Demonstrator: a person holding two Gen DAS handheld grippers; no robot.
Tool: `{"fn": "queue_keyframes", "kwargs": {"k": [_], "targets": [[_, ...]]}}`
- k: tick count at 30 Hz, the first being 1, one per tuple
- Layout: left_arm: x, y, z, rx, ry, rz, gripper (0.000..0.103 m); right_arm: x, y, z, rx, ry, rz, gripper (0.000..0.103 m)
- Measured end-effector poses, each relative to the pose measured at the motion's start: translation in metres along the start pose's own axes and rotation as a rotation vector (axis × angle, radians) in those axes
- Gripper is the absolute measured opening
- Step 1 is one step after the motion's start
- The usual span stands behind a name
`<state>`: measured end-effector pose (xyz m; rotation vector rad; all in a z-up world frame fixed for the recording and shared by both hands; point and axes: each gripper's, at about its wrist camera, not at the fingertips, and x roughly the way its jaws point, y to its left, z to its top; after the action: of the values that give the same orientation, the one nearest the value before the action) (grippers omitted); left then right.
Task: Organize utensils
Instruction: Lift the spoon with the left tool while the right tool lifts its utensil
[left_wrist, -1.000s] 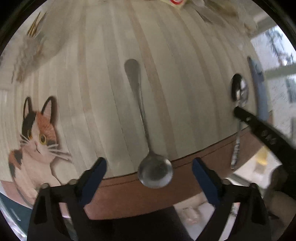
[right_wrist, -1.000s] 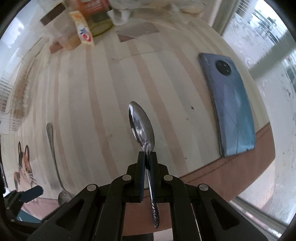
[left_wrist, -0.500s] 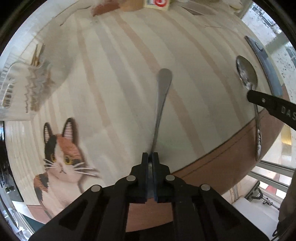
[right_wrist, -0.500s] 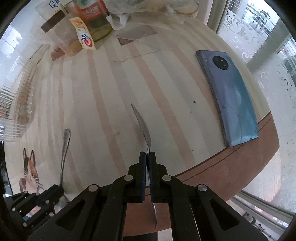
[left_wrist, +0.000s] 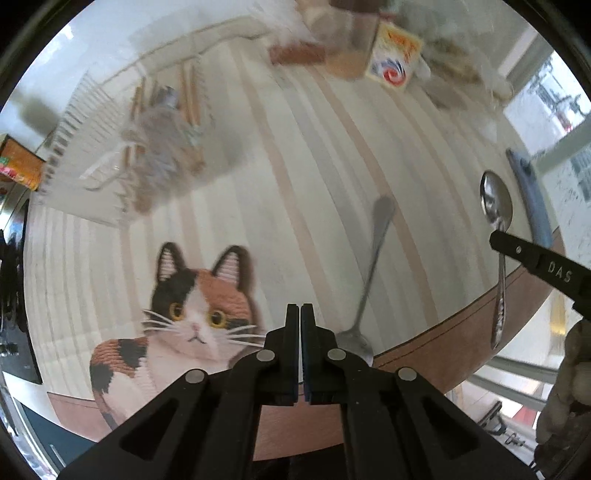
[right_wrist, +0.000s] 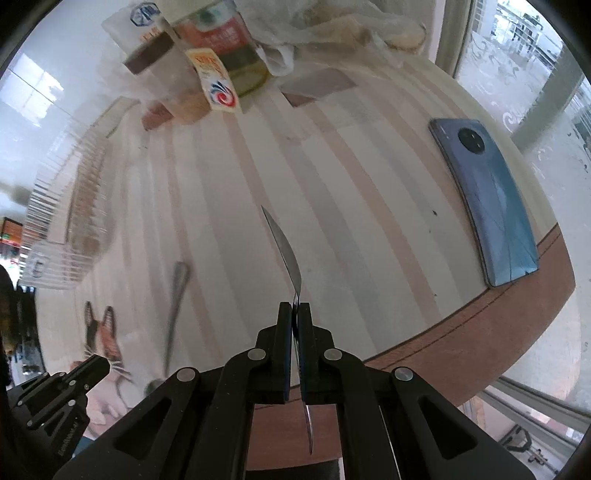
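Observation:
My left gripper (left_wrist: 299, 311) is shut with nothing between its fingers. A metal spoon (left_wrist: 370, 258) lies on the striped table just to its right, bowl toward me, handle pointing away; it also shows in the right wrist view (right_wrist: 173, 306). My right gripper (right_wrist: 294, 310) is shut on a second spoon (right_wrist: 284, 247), held edge-on above the table with its bowl pointing away; in the left wrist view this spoon (left_wrist: 496, 201) and the right gripper (left_wrist: 498, 238) are at the far right. A clear ribbed utensil holder (left_wrist: 110, 147) with chopsticks stands at the far left.
A blue phone (right_wrist: 487, 203) lies near the table's right edge. Jars, packets and bags (right_wrist: 214, 55) crowd the far side. A cat-picture mat (left_wrist: 192, 314) lies at the near left. The table's brown front edge (right_wrist: 461, 332) curves close below the grippers.
The left gripper closed at the first spoon, then came away shut and empty, swinging left; the spoon lies on the table to its right. The right gripper has turned its spoon edge-on.

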<state>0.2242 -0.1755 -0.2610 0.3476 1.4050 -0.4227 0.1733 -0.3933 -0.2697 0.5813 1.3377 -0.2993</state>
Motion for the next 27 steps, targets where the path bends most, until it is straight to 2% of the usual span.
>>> {"fn": "queue_keyframes", "kwargs": {"k": [4, 7, 9, 11, 12, 15, 17, 22, 23, 24, 27], "targets": [[-0.014, 0.014, -0.005, -0.015, -0.015, -0.026, 0.000, -0.013, 0.006, 0.004, 0.006, -0.021, 0.027, 0.003], [-0.001, 0.007, -0.002, -0.036, 0.034, -0.136, 0.002, -0.016, 0.008, 0.006, 0.008, -0.021, 0.028, 0.003], [0.014, 0.004, -0.007, -0.043, 0.101, -0.200, 0.010, -0.015, 0.009, 0.008, 0.011, -0.013, 0.027, 0.003], [0.027, -0.007, -0.009, -0.019, 0.154, -0.203, 0.031, -0.015, 0.008, 0.007, 0.010, -0.008, 0.019, 0.003], [0.033, -0.011, -0.012, -0.006, 0.170, -0.199, 0.035, -0.015, 0.007, 0.005, 0.012, -0.004, 0.015, 0.003], [0.047, -0.023, -0.018, 0.038, 0.210, -0.179, 0.036, -0.007, 0.004, 0.001, 0.031, 0.004, 0.008, 0.003], [0.046, -0.034, -0.018, 0.095, 0.193, -0.139, 0.042, -0.004, -0.001, 0.000, 0.043, 0.012, 0.003, 0.003], [0.047, -0.047, -0.019, 0.161, 0.178, -0.063, 0.041, 0.002, -0.010, -0.004, 0.059, 0.021, -0.009, 0.003], [0.047, -0.049, -0.019, 0.173, 0.172, -0.050, 0.028, 0.002, -0.011, -0.004, 0.064, 0.021, -0.009, 0.003], [0.044, -0.050, -0.019, 0.184, 0.154, -0.049, 0.021, 0.003, -0.012, -0.006, 0.068, 0.020, -0.010, 0.003], [0.042, -0.051, -0.016, 0.191, 0.145, -0.038, 0.014, 0.003, -0.016, -0.006, 0.076, 0.017, -0.015, 0.003]]}}
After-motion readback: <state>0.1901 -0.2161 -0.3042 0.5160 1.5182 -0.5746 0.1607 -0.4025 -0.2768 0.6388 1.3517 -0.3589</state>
